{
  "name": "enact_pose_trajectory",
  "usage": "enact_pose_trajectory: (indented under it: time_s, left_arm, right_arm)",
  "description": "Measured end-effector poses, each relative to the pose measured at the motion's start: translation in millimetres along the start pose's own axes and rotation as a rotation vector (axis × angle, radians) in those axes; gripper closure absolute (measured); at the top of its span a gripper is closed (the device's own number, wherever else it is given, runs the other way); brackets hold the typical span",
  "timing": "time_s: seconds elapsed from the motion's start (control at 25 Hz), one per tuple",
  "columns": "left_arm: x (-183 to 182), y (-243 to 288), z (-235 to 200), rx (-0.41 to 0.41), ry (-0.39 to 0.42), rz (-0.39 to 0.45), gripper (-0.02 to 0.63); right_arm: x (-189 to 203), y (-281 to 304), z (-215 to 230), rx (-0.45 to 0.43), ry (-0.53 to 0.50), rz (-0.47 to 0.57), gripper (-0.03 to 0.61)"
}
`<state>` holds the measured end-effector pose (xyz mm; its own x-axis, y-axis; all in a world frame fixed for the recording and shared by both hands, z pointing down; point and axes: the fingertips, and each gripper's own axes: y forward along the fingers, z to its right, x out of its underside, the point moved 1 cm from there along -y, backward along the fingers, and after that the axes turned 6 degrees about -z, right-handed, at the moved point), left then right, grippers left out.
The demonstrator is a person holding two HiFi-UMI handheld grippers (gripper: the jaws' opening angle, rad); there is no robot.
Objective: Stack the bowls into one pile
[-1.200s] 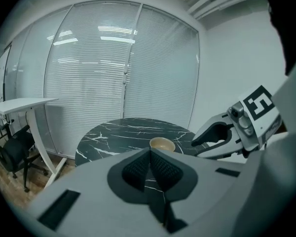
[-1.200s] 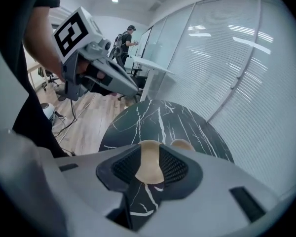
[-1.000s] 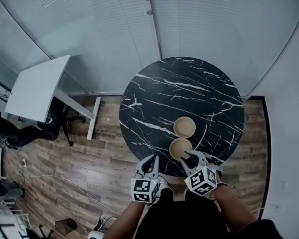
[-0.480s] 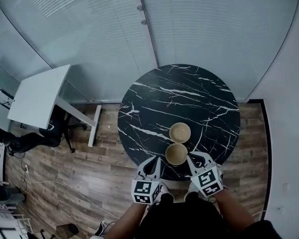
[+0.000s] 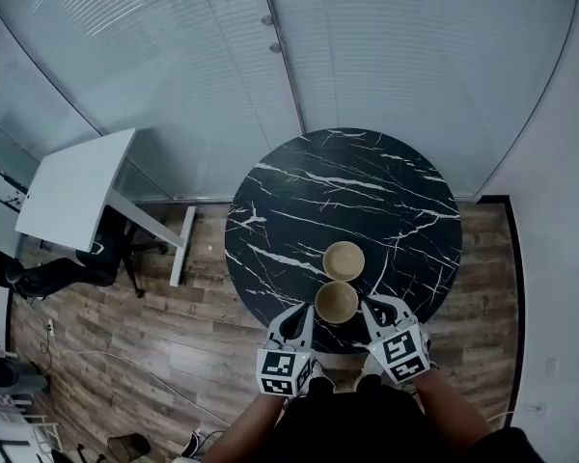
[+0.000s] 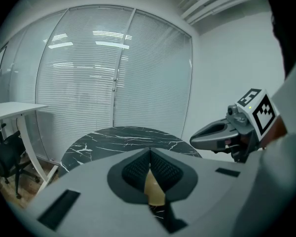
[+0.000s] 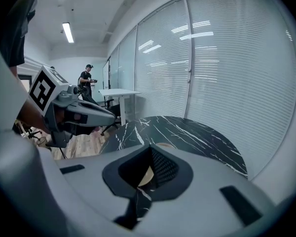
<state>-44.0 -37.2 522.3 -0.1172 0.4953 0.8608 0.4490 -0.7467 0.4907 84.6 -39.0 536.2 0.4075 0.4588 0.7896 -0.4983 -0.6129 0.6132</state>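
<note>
Two tan bowls stand side by side on the round black marble table, the far bowl and the near bowl by the table's front edge. Both are empty and upright. My left gripper hangs just left of the near bowl, apart from it, jaws shut with nothing in them. My right gripper hangs just right of the same bowl, jaws shut and empty. In the left gripper view, part of the near bowl shows behind the closed left gripper. The right gripper has the bowl beyond it.
A white desk and a black office chair stand left of the table on the wooden floor. Glass walls with blinds curve behind the table. A person stands far off in the room.
My right gripper, open at the near bowl's rim a second ago, has drawn off to the bowl's right and shut empty. Both grippers rose a little. The bowls stayed put.
</note>
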Motion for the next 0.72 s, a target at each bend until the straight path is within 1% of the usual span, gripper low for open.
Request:
enact_pose_trajectory:
  time_s: [0.16,0.28,0.48,0.72]
  left_arm:
    - [-2.7,3.4,3.3,0.002,0.010,0.003,0.600]
    - [2.6,6.3,2.8,0.001,-0.004,-0.017,0.600]
    - [1.3,10.5,-3.7,-0.011,0.006,-0.020,0.600]
    - [6.9,13.4,-13.7,-0.021,-0.009,-0.040,0.600]
  right_arm:
    - [1.6,3.3,8.5,0.008,0.001,-0.006,0.569]
    - [6.0,8.9,16.7,0.015,0.011,-0.020,0.569]
    - [13.4,24.0,29.6,0.016,0.046,-0.055,0.569]
    - [17.6,44.4,43.3,0.022,0.088,-0.087,0.568]
